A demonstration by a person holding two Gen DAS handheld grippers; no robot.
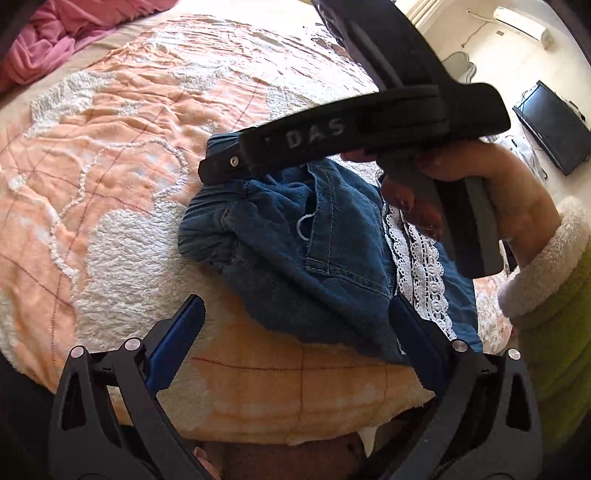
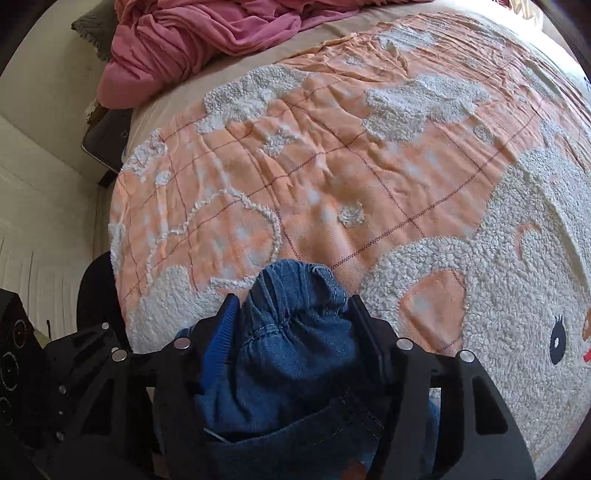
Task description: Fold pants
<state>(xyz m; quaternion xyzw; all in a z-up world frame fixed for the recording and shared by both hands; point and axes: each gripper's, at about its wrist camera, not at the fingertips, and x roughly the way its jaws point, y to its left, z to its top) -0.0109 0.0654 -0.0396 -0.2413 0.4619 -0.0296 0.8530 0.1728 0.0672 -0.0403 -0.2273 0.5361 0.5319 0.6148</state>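
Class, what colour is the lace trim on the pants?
White lace trim, clearest in the left wrist view.

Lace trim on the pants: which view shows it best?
Left wrist view: the white lace trim runs in plain sight across the denim pants. The right wrist view shows only bunched denim between the right gripper's fingers, no lace.

You see dark blue denim pants trimmed with white lace, lying on a peach quilted blanket with fluffy white patches and a thin red grid; a rumpled pink cloth is behind.
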